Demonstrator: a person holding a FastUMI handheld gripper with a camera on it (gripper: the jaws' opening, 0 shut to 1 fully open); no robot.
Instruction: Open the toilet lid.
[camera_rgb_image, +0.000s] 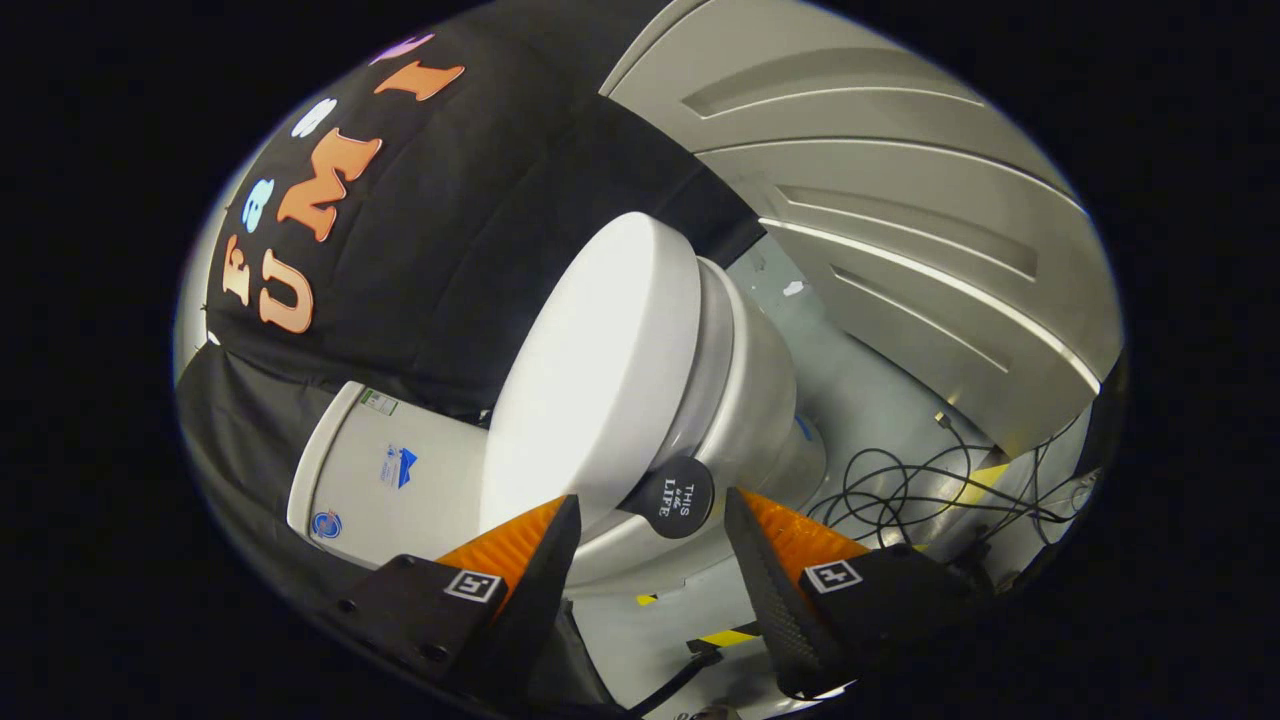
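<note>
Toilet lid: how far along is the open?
Done: the claw is open and lined up, its fingers either side of the round black lift tab at the lid's front edge. In hand: the approach, with the tab just ahead of the fingertips and nothing gripped. Left: all of the opening, since the toilet lid lies flat on the seat.

The gripper (652, 530) is held rolled to one side, its two fingers (545, 550) spread wide apart, clamping nothing.
</note>
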